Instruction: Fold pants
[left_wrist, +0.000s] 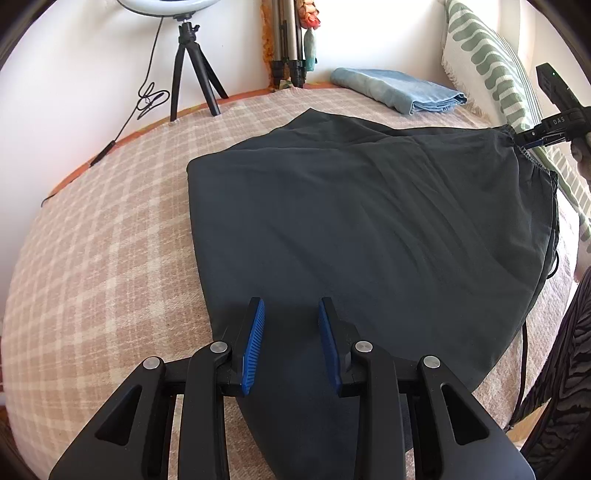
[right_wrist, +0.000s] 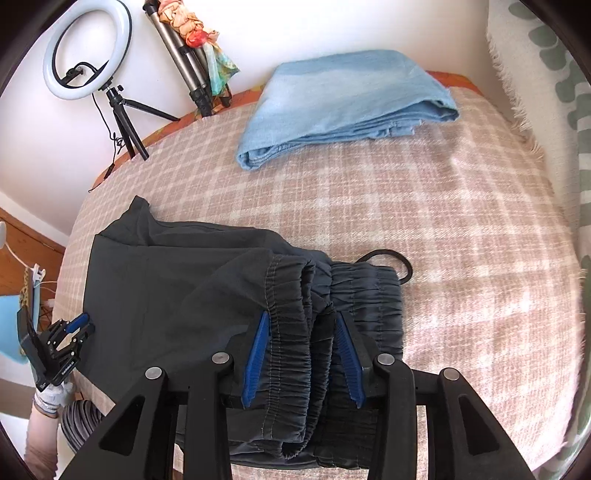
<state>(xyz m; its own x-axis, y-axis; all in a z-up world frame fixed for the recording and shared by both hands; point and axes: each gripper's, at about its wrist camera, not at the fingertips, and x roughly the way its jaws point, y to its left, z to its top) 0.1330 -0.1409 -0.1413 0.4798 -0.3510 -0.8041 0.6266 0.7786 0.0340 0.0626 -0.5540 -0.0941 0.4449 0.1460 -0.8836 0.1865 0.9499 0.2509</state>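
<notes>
We can read only one marking with any confidence: the pale letters "DAS" on the black body of the right gripper (left_wrist: 532, 138) at the left wrist view's right edge (the word runs on, cut short there). On the left gripper (right_wrist: 79, 330), a small pale label stays too tiny for us to read

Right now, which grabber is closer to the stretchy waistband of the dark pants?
Right. The right gripper has the gathered waistband bunched between its fingers. The left gripper is over the opposite, folded end of the dark pants, far from the waistband.
</notes>
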